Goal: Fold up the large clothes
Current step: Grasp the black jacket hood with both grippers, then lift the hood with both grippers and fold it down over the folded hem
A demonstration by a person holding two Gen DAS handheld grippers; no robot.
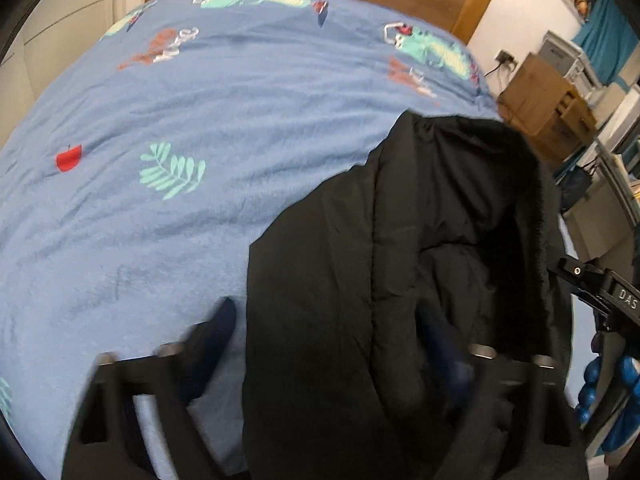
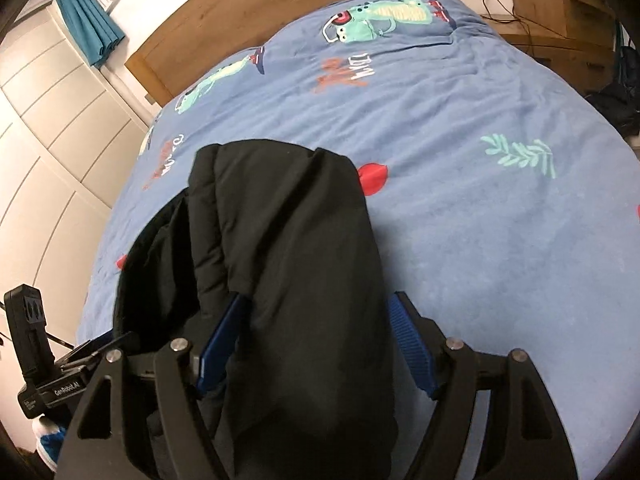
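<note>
The bulky black quilted jacket (image 2: 288, 264) hangs bunched over the blue printed bed cover (image 2: 460, 220). Left gripper (image 1: 332, 328) and right gripper (image 2: 316, 316) fingers stand apart, fabric draped between them. Recommendation: close firmly, then spread the garment flat before folding.

bed (image 2: 460, 216) | blue printed duvet cover, wooden headboard (image 2: 248, 4) | on it: bunched black jacket (image 2: 288, 240)

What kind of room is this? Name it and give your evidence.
Most likely a child's bedroom. A bed with a cartoon-print blue cover fills both views, backed by a wooden headboard. White wardrobe doors stand beside it. Both grippers hold a black jacket.
</note>
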